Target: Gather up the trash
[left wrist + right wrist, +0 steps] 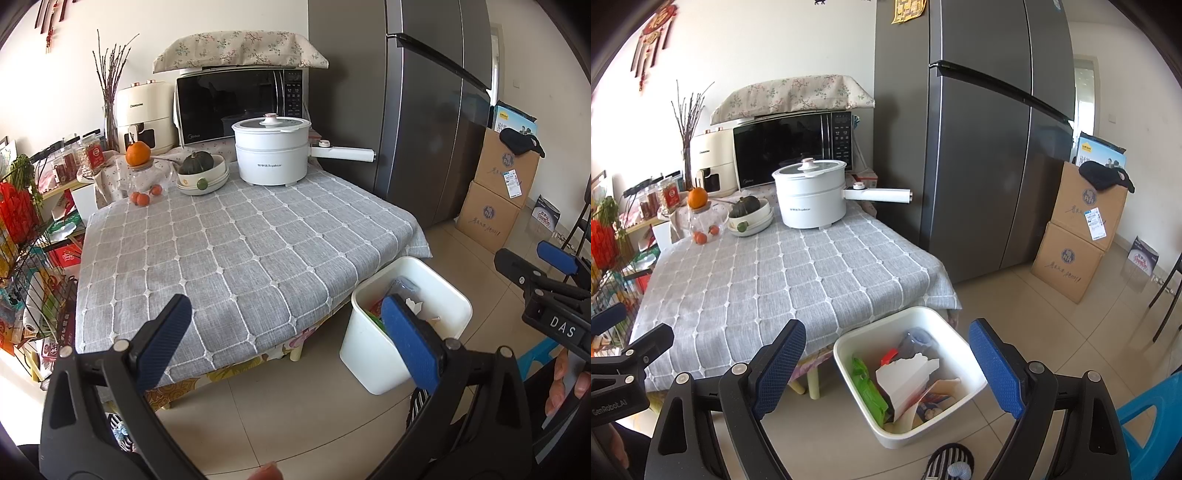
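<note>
Each of the tongs is built from black moulded plastic arms with triangular cut-outs near the base. The left tongs (286,339) carry two flat rectangular pads covered in blue textured rubber with a fine diamond pattern. The right tongs (886,369) are fitted with identical blue pads. Round silver pivot screws are set at the joints of every arm, two on each side. White lettering reading "DAS" is printed on the body of the right tongs in the left wrist view. "GenRobot.AI" is marked in white on the left tongs' body in the right wrist view.
</note>
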Motion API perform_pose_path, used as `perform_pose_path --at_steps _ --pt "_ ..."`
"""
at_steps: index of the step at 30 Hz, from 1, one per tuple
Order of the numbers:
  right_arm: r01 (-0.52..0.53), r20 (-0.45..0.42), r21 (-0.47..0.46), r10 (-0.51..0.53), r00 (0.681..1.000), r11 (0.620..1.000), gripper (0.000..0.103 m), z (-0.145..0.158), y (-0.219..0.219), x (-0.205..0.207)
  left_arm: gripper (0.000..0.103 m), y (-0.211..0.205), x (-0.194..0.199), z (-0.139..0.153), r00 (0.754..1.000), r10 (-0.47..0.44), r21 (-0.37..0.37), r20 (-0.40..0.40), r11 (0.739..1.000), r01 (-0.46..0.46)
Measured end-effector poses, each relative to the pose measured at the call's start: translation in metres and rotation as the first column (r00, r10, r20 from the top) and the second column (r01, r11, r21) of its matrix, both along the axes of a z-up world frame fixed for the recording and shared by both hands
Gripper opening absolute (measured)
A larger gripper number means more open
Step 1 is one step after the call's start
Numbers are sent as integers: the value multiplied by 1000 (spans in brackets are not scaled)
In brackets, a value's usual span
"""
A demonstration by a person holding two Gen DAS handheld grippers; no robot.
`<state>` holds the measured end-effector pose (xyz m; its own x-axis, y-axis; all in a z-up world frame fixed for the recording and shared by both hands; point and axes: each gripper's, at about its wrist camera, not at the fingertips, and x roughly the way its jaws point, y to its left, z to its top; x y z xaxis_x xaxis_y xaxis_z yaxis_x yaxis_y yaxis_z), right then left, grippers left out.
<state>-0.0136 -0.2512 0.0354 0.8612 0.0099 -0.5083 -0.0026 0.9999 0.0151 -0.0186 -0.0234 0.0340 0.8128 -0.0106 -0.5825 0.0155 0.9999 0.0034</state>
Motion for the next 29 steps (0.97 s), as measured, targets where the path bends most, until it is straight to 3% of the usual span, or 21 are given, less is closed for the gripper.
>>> perform_pose_path --at_steps 26,29 --pt "-4 -1 -3 4 1000 1000 92 -4 1 0 102 -1 -1 -1 1000 17 5 -3 1000 -17" --pt "-12 -12 -5 12 1000 1000 97 -9 3 3 102 6 -3 -3 1000 12 -5 -18 1000 -12"
